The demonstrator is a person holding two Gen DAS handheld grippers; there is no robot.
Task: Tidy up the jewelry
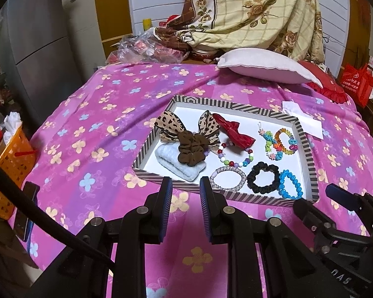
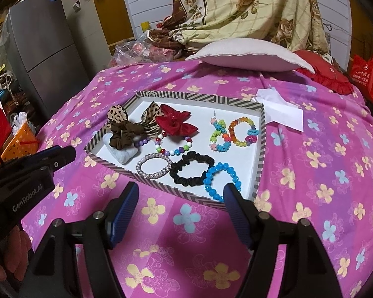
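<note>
A striped box lid lies on the pink flowered bedcover and holds the jewelry. In it are a leopard bow, a brown scrunchie, a white cloth, a red bow, a multicolour bead bracelet, a silver bracelet, a black scrunchie, a blue bead bracelet and two rainbow bracelets. My left gripper is open and empty just before the lid's near edge. My right gripper is open and empty, apart from the blue bracelet.
A grey pillow and a red cushion lie at the bed's far end. White paper lies beyond the lid. An orange basket and a fridge stand left of the bed. A phone lies at the left edge.
</note>
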